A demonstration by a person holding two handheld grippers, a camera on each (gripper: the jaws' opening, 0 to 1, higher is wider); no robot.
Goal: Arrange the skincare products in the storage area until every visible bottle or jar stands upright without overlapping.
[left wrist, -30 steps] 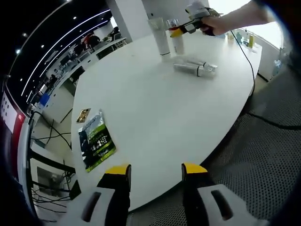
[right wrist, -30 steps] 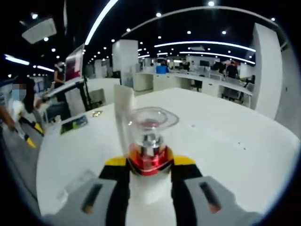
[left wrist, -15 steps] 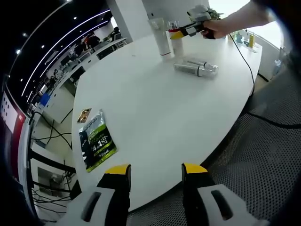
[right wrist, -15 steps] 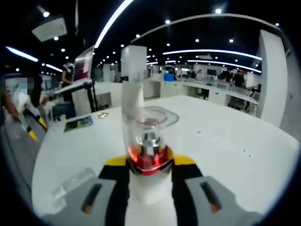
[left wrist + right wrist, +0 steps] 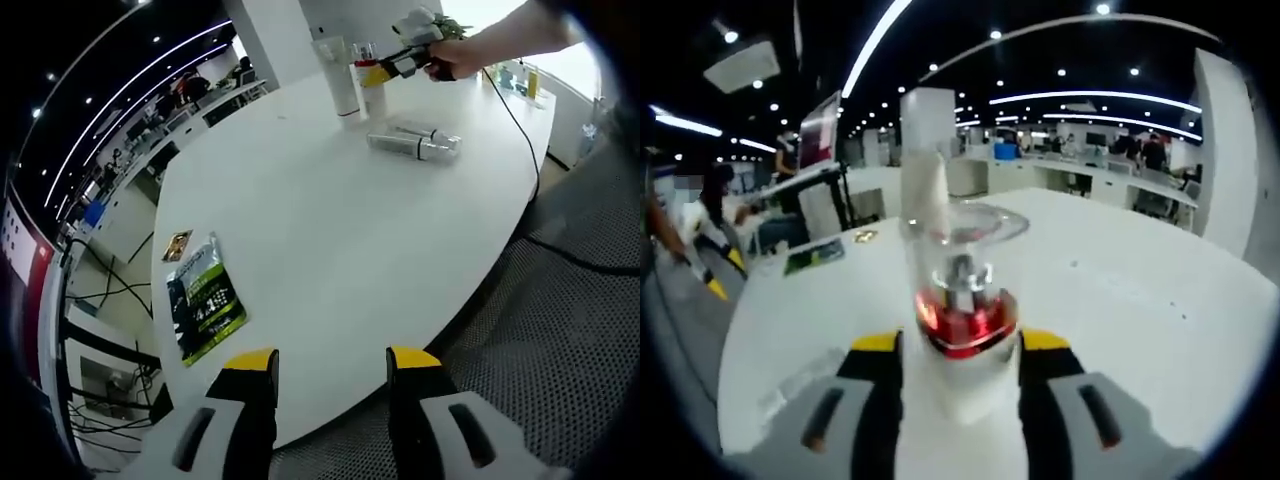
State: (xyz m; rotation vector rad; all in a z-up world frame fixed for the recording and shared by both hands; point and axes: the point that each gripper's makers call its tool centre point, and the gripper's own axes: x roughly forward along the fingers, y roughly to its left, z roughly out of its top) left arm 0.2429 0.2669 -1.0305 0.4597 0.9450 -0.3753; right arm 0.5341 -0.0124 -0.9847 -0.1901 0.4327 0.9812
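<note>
Skincare bottle with a red collar and clear cap [image 5: 962, 320] stands upright on the white table [image 5: 1140, 300], right between the yellow-tipped jaws of the right gripper [image 5: 960, 345]. The jaws sit close against its white body; whether they press it or merely flank it cannot be told. The bottle's lower part is cut off below the jaws. Just behind it rises a tall white tube [image 5: 923, 215], its base hidden by the bottle.

In the left gripper view the same pair, bottle [image 5: 371, 85] and tube [image 5: 338, 78], stands side by side at the far end of the table [image 5: 330, 230]. A hand [image 5: 458, 58] reaching in from the upper right holds the right gripper [image 5: 378, 70] level at the bottle. Near them two clear-capped bottles [image 5: 415, 142] lie on their sides, touching, too small for labels to be read. A green packet [image 5: 205, 295] and a small card [image 5: 178, 244] lie flat near the table's near edge, well apart from the bottles.

The left gripper [image 5: 328, 362] hangs over the near table edge, jaws parted with nothing between them.
</note>
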